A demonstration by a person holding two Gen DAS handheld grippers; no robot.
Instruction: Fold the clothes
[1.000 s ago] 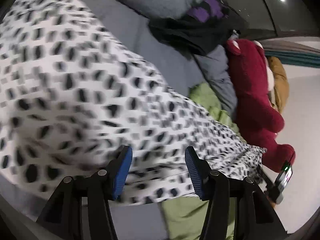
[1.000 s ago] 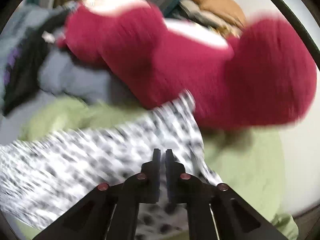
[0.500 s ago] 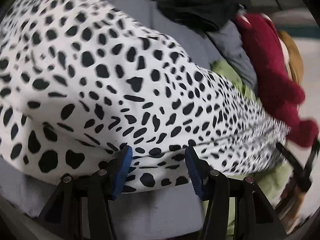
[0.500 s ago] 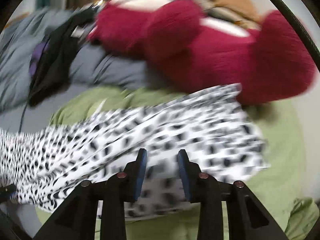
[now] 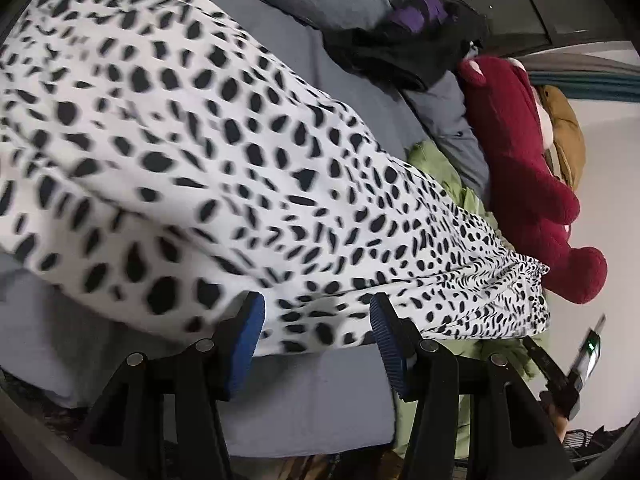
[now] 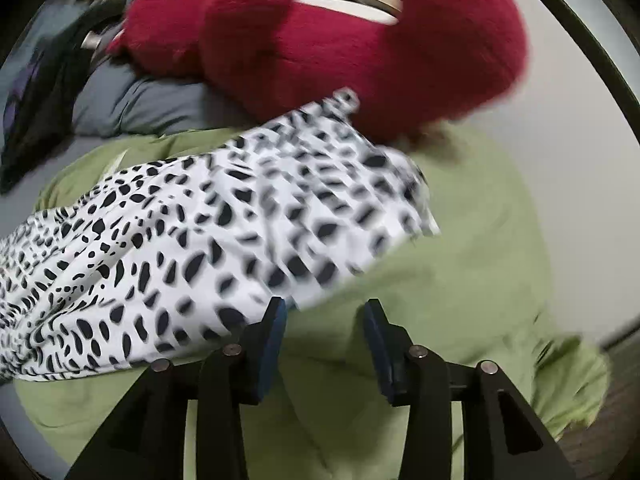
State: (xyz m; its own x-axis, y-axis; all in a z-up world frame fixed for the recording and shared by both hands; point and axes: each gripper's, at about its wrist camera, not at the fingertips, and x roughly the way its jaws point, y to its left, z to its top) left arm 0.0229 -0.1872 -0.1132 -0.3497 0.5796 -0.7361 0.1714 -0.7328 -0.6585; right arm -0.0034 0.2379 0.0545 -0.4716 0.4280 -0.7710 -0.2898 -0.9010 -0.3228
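Note:
A white garment with black spots (image 5: 240,152) lies spread over the grey bed sheet (image 5: 312,392). Its far end (image 6: 224,232) rests on a green cloth (image 6: 460,280). My left gripper (image 5: 318,320) stands open over the garment's near edge, and its blue pads do not press the fabric. My right gripper (image 6: 324,320) has its jaws opening, with only green cloth showing between them. The spotted hem lies just beside its left finger (image 6: 274,324). In the left wrist view the right gripper (image 5: 560,380) shows at the lower right edge.
A dark red plush toy (image 6: 360,40) lies just beyond the garment's end, against a pale wall (image 5: 608,200). A black and purple heap of clothes (image 5: 408,36) and grey bedding (image 5: 460,120) sit at the back. A brown item (image 5: 564,128) lies behind the toy.
My right gripper went from shut over the spotted garment to open, and drew back off it toward the green cloth. The left gripper stayed open and shifted a little along the near edge.

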